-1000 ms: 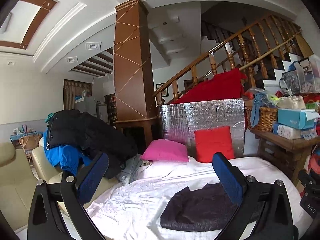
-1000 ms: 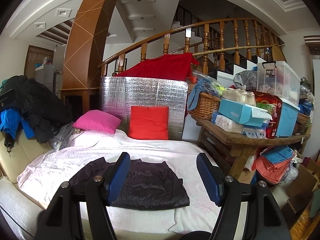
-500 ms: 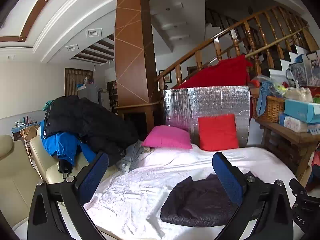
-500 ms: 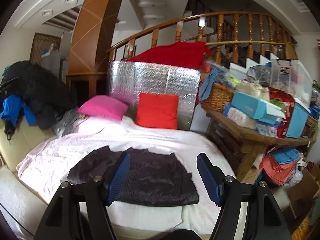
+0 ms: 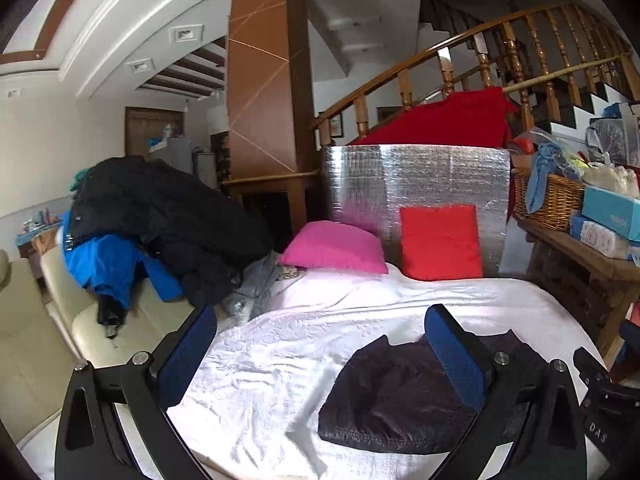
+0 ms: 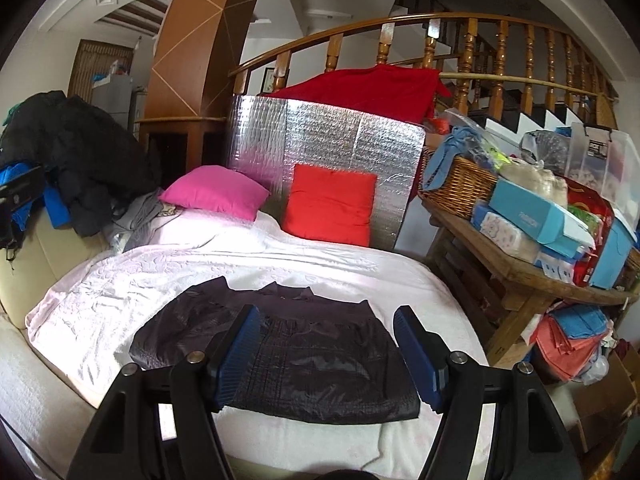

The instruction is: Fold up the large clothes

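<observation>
Lying flat near the front edge of the bed (image 6: 120, 280), toward its right side, the dark folded garment (image 6: 320, 360) rests on the white bedspread. Above it, the right gripper (image 6: 326, 354) hovers with its blue fingers (image 6: 236, 356) spread wide, holding nothing. Off to the left, the left gripper (image 5: 320, 354) also has its fingers parted and empty, its right finger (image 5: 456, 356) over the garment's upper part. At the bed's far edge, a pink pillow (image 6: 216, 192) and a red cushion (image 6: 330, 204) lean against a silver foil panel (image 6: 320, 136).
</observation>
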The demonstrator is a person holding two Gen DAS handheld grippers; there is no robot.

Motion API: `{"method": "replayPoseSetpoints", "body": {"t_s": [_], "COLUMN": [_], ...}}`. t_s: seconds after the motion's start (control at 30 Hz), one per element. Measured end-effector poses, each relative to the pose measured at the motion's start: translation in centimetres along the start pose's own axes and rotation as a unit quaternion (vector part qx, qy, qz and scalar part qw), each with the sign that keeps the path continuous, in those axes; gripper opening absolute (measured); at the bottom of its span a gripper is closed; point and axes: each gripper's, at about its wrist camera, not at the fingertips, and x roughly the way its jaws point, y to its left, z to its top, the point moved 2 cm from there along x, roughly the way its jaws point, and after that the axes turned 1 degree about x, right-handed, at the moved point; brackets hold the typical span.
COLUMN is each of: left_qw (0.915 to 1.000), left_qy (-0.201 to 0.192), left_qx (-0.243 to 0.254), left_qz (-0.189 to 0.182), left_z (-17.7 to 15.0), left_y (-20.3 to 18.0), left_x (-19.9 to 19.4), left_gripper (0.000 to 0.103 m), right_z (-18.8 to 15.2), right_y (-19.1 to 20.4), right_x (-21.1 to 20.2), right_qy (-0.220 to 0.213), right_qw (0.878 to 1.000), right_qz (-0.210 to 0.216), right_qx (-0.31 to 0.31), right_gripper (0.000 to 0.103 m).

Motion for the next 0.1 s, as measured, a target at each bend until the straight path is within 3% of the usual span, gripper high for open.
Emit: {"method": "replayPoseSetpoints", "body": {"t_s": [0.1], "left_qw": [0.9998], "left_qy": [0.006], "left_qx": [-0.010], "left_qz": [0.015], "left_z": [-0.9], "left_y": [0.8], "left_x": [3.8], "left_gripper": [0.103], "right_z": [0.0], "right_y": [-1.0], "right_x": [2.5], "right_qy": [0.001], "right_qw": [1.000], "right_qz": [0.002], "right_qx": [0.012], "right_gripper": [0.073]}}
